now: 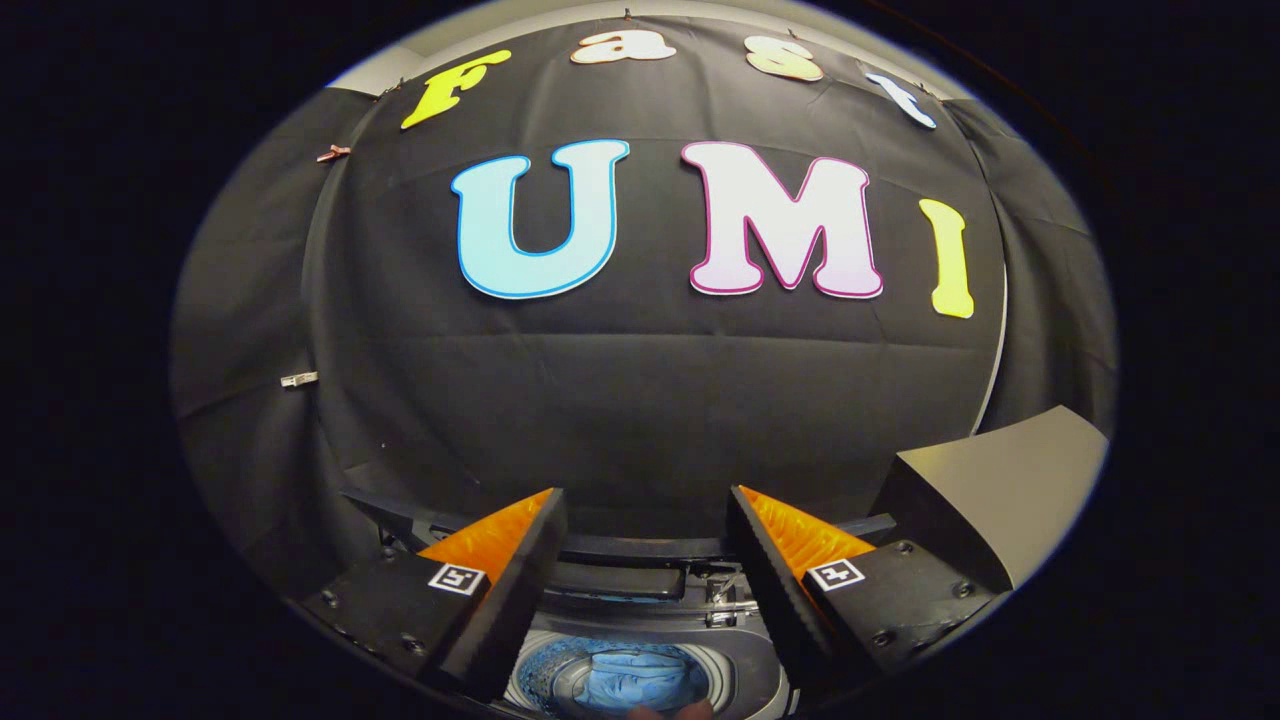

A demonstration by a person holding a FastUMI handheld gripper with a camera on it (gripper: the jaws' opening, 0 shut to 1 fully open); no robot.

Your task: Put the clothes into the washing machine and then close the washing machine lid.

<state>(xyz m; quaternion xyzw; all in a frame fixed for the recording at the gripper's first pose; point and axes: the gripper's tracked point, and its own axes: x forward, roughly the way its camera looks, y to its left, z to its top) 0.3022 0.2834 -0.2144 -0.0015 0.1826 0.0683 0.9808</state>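
Gripper [645, 520] agape above seemingly loaded washing machine [745, 668]

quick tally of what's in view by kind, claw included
washing machine: 1, lid up, drum open between the fingers
blue clothes in the drum: 1 bundle, can't tell how many pieces
grey box beyond the right finger: 1
claw: 1, open, holding nothing
clips on the booth wall: 2
total: 6
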